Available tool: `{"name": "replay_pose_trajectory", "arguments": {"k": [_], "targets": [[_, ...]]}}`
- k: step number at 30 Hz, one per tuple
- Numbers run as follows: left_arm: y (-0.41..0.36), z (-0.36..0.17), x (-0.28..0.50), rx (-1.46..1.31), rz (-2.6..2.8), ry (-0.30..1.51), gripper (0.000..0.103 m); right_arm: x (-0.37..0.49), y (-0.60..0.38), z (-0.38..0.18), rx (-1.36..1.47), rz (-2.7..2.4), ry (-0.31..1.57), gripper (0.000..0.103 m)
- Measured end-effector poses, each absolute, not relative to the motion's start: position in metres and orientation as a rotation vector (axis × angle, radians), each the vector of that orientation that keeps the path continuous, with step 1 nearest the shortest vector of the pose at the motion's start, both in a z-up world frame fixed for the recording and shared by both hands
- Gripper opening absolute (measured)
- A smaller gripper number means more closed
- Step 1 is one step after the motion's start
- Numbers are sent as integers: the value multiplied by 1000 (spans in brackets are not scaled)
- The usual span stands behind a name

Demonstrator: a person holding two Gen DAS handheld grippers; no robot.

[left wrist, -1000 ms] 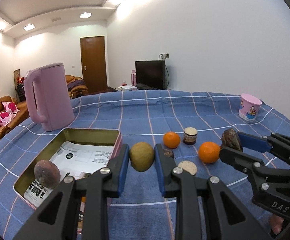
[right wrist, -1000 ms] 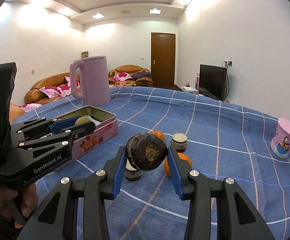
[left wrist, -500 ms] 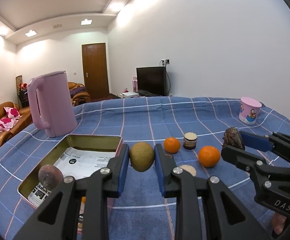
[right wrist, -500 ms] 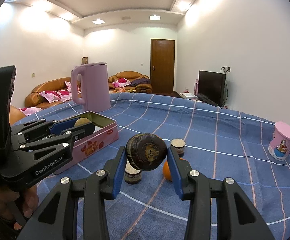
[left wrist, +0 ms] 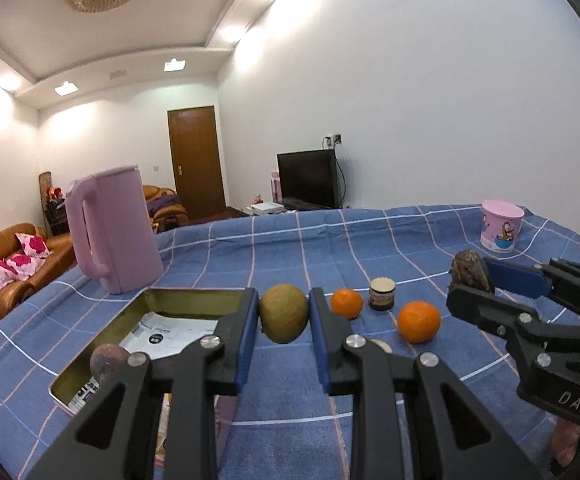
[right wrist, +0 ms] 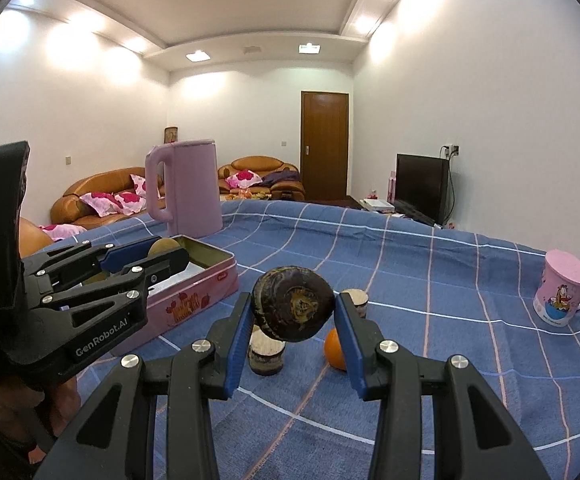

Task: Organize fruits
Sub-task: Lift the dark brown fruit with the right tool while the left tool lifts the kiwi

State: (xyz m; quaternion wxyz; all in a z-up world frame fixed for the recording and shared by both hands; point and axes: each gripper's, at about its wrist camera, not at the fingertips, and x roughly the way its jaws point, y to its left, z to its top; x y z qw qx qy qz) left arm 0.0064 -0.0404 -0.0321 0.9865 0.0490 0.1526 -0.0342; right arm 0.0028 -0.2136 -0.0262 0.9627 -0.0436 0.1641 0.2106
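Nearest to me, the left gripper point(left wrist: 284, 316) is clamped on a greenish-brown fruit point(left wrist: 283, 313), held up off the cloth. The right gripper point(right wrist: 293, 312) likewise pinches a dark, wrinkled fruit point(right wrist: 292, 307) in the air.

What matters is the open tin point(left wrist: 178, 300): it lies just to the left of the left gripper and a little below it, its long axis running away from the person. One reddish-brown fruit point(left wrist: 108, 360) already sits in its near corner. The left hand is clearly the nearer of the two; I'd judge a short swing leftward and a lowering would bring its fruit over the tin, while the right would have to cross over.

Further off on the blue checked cloth point(left wrist: 329, 240) two oranges point(left wrist: 418, 321) wait beside a small jar point(left wrist: 382, 299). Beyond stand a pink kettle point(left wrist: 110, 232) and a pink cup point(left wrist: 501, 226).
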Motion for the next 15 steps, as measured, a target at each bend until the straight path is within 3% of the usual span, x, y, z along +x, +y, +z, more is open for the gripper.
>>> {"name": "replay_pose_trajectory", "arguments": {"k": [15], "targets": [[-32, -30, 6, 94, -43, 326, 27, 9, -202, -26, -130, 422, 353, 43]]}}
